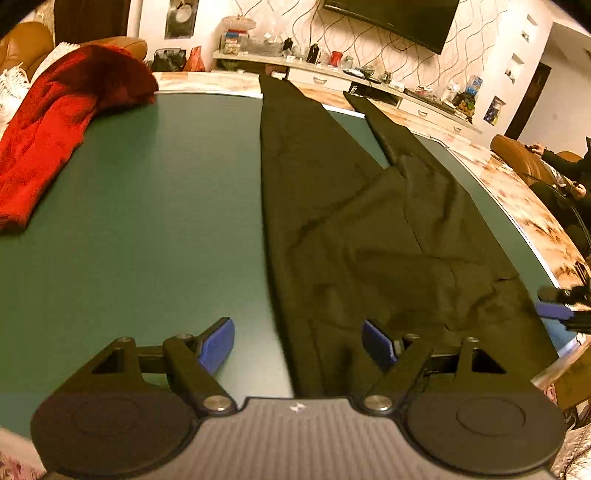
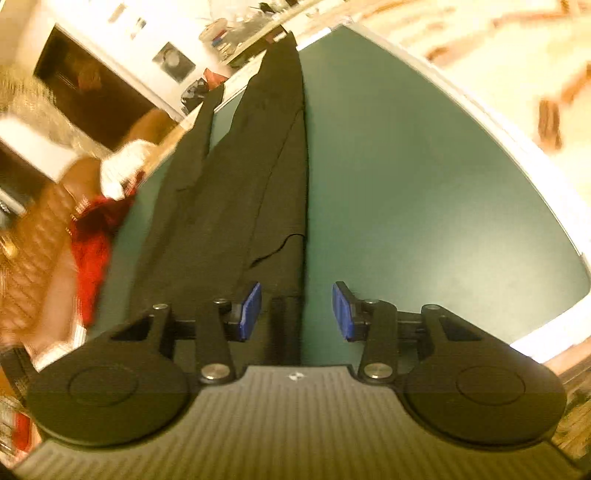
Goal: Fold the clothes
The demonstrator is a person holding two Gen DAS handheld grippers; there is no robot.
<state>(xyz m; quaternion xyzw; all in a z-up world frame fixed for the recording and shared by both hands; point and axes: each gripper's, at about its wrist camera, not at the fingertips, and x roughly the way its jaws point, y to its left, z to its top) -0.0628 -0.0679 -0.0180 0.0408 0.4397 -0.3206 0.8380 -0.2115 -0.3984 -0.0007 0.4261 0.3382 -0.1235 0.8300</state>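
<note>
Living room vibe in the background: a wavy-patterned wall, a dark TV [image 1: 402, 18] mounted up top, and a long low cabinet [image 1: 332, 74] crammed with small stuff I can't really make out. Up front is a green tabletop [image 1: 166, 184] with a pale marbled border, and stretched along it is a pair of black trousers [image 1: 351, 221], legs running away toward the far edge where the ends hang over, waist end nearest the cameras. One leg lies straight, the other angles off to the side with some creases where they join. Over on the far left of the tabletop there's a red garment [image 1: 55, 129] bunched in a heap, well apart from the trousers, with something white and fringed beside it. The left gripper [image 1: 298, 343] hangs over the waist end with its jaws spread wide, one blue pad above bare green and the other above black fabric, nothing pinched. The right gripper [image 2: 297, 310] sits at the trousers' right edge, jaws about half apart, the fabric edge lying in the gap but the pads not pressing on it. From the left wrist view you can spot a blue pad of the right gripper poking in at the right edge. The right wrist view is pretty smeared on the left side.
</note>
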